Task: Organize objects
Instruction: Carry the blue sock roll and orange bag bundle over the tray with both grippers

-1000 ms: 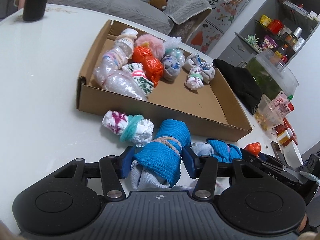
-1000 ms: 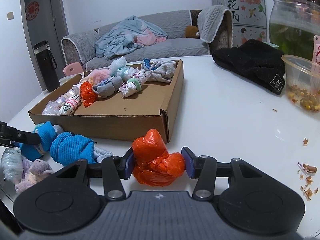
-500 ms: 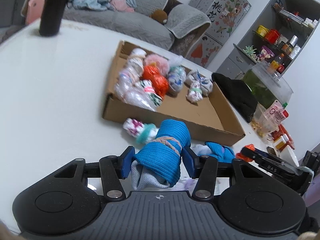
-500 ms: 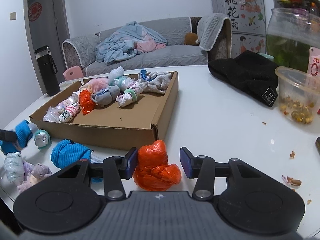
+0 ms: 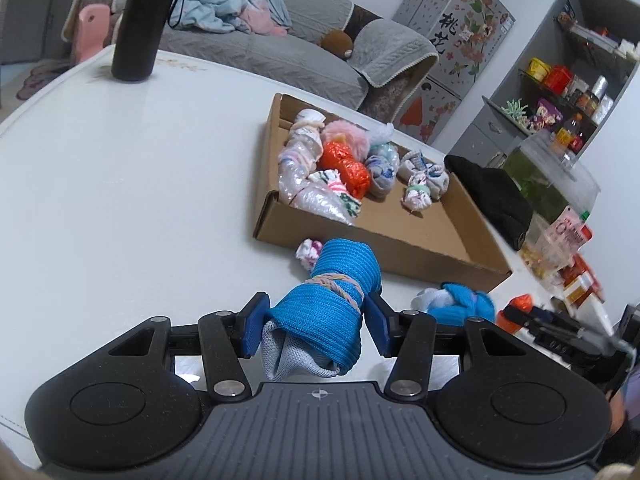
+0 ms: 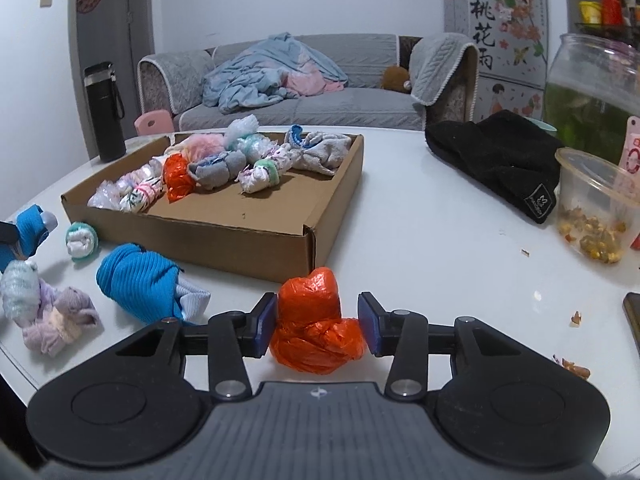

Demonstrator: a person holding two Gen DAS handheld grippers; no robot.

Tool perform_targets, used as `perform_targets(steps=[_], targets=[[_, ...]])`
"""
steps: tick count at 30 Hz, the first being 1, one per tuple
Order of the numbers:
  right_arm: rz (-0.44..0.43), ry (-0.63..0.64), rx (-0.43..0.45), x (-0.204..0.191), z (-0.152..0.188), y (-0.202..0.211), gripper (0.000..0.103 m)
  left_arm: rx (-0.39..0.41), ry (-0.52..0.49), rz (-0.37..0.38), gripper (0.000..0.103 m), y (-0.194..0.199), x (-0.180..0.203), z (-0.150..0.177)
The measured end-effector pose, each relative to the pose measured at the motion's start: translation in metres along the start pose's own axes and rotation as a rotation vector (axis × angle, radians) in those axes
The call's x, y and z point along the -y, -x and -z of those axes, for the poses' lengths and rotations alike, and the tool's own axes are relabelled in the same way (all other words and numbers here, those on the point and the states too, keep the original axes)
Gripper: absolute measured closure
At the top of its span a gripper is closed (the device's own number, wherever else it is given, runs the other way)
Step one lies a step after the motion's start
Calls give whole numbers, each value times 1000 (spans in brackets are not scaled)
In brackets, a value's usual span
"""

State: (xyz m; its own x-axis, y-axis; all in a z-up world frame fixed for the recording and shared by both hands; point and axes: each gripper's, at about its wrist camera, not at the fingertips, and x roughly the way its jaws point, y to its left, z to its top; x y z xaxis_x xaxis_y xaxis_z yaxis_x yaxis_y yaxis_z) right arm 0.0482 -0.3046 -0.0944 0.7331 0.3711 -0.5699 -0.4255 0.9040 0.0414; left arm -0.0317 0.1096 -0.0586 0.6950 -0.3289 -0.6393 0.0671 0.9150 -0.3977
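My left gripper (image 5: 316, 326) is shut on a blue rolled sock bundle (image 5: 330, 304) bound with a rubber band and holds it above the white table. My right gripper (image 6: 318, 326) is shut on an orange plastic bundle (image 6: 316, 326), held low over the table in front of the cardboard tray (image 6: 224, 232). The tray (image 5: 420, 244) holds several rolled bundles. A second blue bundle (image 6: 138, 282), a white-and-teal bundle (image 6: 82, 240) and a pale purple bundle (image 6: 52, 326) lie on the table left of the right gripper.
A black flask (image 5: 140, 20) stands at the table's far left. A black cloth (image 6: 500, 160), a plastic bowl of snacks (image 6: 596, 216) and a green glass jar (image 6: 592, 92) are to the right. Crumbs lie near the right edge. A sofa is behind the table.
My left gripper has lifted the blue bundle and pulled back from the tray. My right gripper has risen a little with the orange bundle and moved slightly back.
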Motion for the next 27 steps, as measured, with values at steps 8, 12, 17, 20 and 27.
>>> perform_targets(steps=[8,12,17,20,27], targets=[[-2,104,-14,-7,2,-1,57,-1,-55,-38,45,-5,-2,9],[-12,131,-30,-9,5,-3,56,-3,-73,-58,45,-10,-5,11],[-22,128,-33,-7,9,-1,61,10,-114,-65,44,-14,-6,13],[-30,119,-31,-6,9,0,62,23,-143,-71,43,-15,-4,14],[-40,85,-28,0,9,4,63,40,-204,-74,45,-15,3,18]])
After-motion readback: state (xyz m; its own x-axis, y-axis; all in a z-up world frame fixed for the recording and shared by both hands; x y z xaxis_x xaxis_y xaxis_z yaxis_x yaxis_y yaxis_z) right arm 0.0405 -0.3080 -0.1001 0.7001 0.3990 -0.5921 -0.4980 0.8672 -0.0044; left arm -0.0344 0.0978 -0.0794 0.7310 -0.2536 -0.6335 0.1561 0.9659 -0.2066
